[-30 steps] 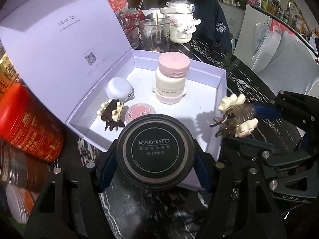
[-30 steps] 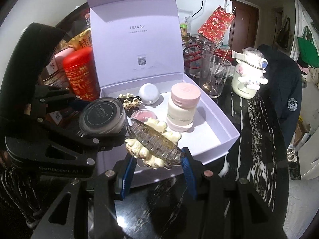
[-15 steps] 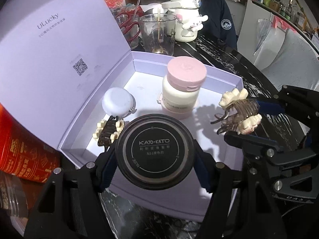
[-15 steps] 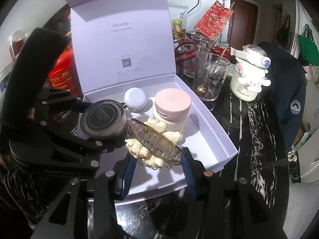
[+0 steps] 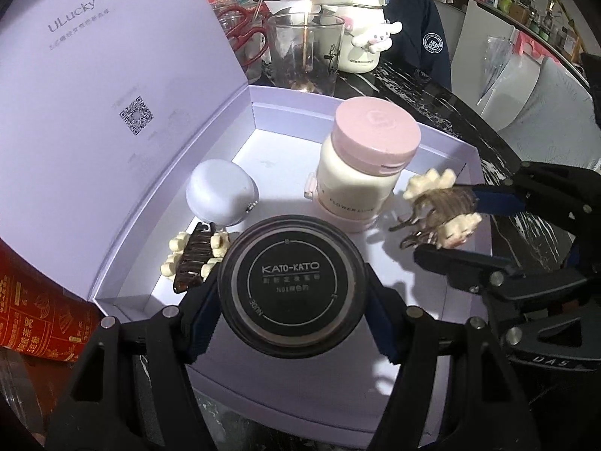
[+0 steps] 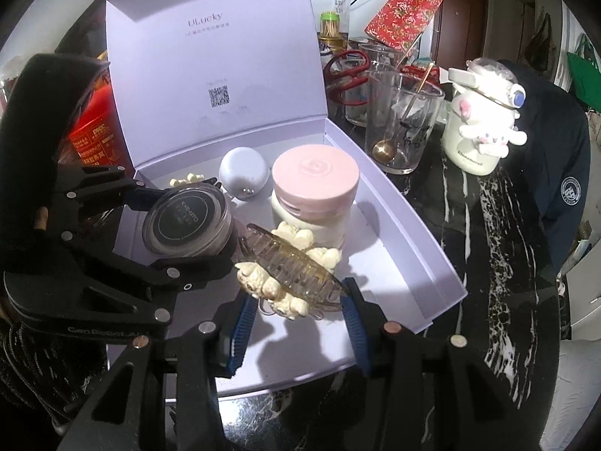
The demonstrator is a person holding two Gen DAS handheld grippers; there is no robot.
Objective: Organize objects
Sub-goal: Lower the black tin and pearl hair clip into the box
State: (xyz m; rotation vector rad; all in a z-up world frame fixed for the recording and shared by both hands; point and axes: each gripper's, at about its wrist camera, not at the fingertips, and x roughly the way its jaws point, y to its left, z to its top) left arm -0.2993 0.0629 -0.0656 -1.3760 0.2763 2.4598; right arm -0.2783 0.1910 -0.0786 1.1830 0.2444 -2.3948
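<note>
From the left wrist camera, a black table with white marble streaks point(image 5: 473, 120) was crowded with things, and an open purple box point(image 5: 443, 338) sat on it with its lid standing up. The left gripper point(image 5: 291, 293) was clamped on a round black jar point(image 5: 291, 293) (its lid said KATO-KATO). The jar hung over the near part of the box. Inside the box, a bottle with a pink cap point(image 5: 368, 165) stood near the middle. A small round gray case point(image 5: 221, 191) lay to the left of the bottle. A dark hair clip with cream flowers point(image 5: 195, 257) lay in the box just in front of the gray case. To the right of the bottle, the right gripper point(image 5: 439, 221) pinched a brown hair claw point(image 5: 439, 210) above the box. Behind the box stood a clear glass cup point(image 5: 304, 56) and a white cartoon dog jar point(image 5: 357, 34).

From the right wrist camera, the same dark table point(image 6: 499, 263) held the purple box point(image 6: 420, 263). The right gripper point(image 6: 296, 300) was squeezing the brown hair claw point(image 6: 289, 274) by its two ends, over the near side of the box and just in front of the pink-capped bottle point(image 6: 315, 195). The left gripper point(image 6: 188, 225) held the black jar point(image 6: 188, 221) above the box, to the left of the bottle. The gray case point(image 6: 244, 169) lay behind the jar. The glass cup point(image 6: 402, 124) with a gold spoon point(image 6: 385, 148) stood right of the box, beside the dog jar point(image 6: 480, 127). A red can point(image 6: 94, 139) stood left of the box.
</note>
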